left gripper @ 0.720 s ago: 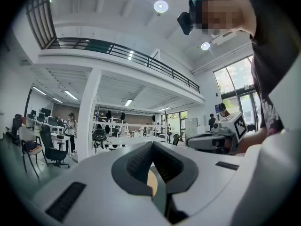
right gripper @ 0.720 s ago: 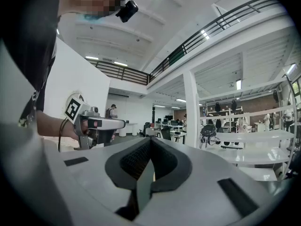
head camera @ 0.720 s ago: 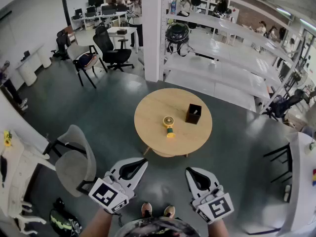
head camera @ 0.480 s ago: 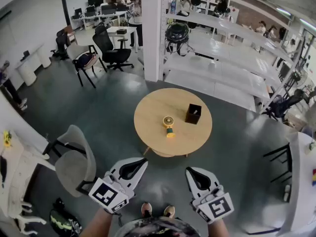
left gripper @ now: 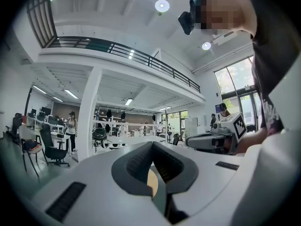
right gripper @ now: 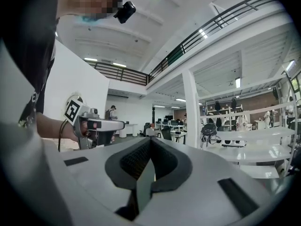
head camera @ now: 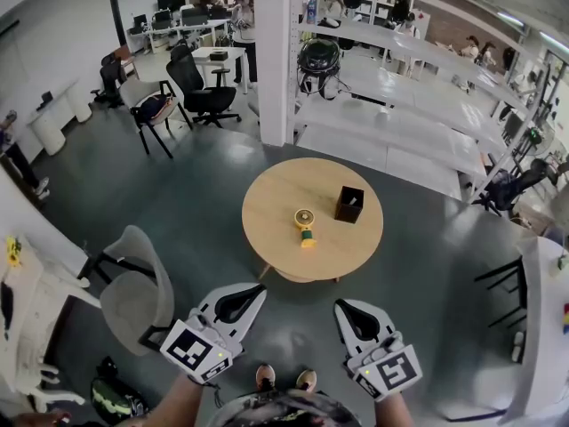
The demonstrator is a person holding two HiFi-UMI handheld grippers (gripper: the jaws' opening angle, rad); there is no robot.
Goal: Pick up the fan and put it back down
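Seen from my head, looking steeply down, I stand on a dark floor a little way back from a round wooden table (head camera: 267, 212). The fan (head camera: 305, 227), small and yellow, sits near the middle of the tabletop, its round head toward the far side and its base toward me. Just to its right, and apart from it, stands a black box (head camera: 348, 204).

I hold both claws low and close to my body, well short of the table. The left claw (head camera: 253, 293) has its jaws pressed together with nothing between them. The right claw (head camera: 347, 311) is the same: jaws closed tip to tip, empty. Each points roughly level, out toward the table, and each one's camera shows the other claw beside it, held in my hand. Neither claw touches the fan.

My shoes (head camera: 284, 379) show between the claws at the bottom edge. A grey chair (head camera: 133, 292) stands to my left. Beyond the table rise a white pillar (head camera: 274, 52) and long white shelves (head camera: 400, 123).
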